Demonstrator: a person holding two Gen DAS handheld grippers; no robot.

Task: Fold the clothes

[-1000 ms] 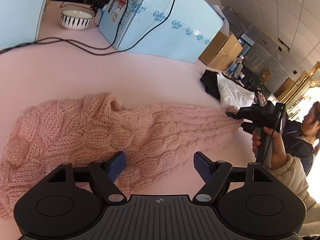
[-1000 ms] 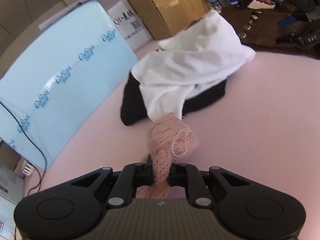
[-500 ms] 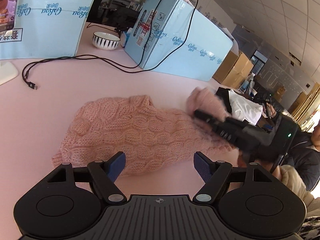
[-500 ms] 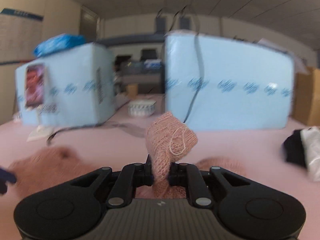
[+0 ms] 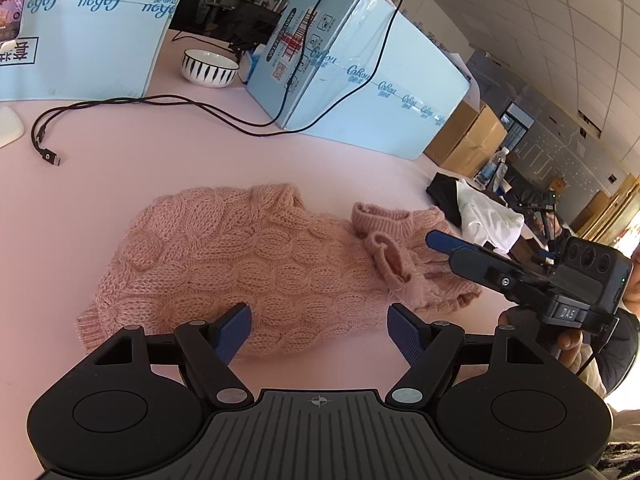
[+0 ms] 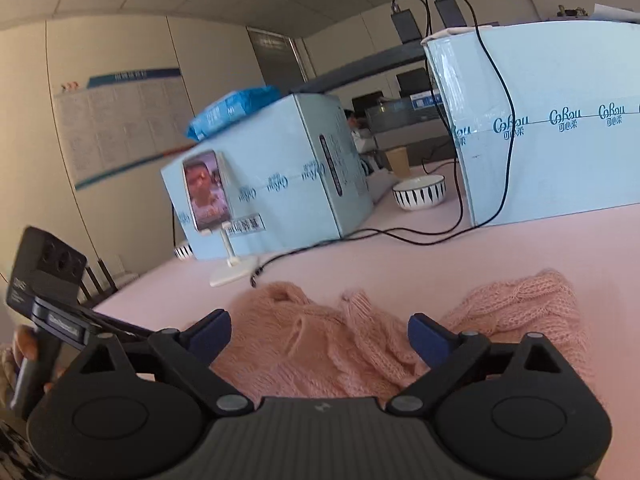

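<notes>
Pink knit sweater (image 5: pixel 256 264) lies beneath our left hand-held gripper (image 5: pixel 320 330), jaws apart, and right hand-held gripper (image 6: pixel 320 334), jaws opening, empty.

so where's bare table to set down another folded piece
Best is the open pink table between the pink sweater and the black cable. There is also a bare strip between the sweater and the blue box. It is crowded on the right by the black and white clothes, and at the back around the bowl.
</notes>
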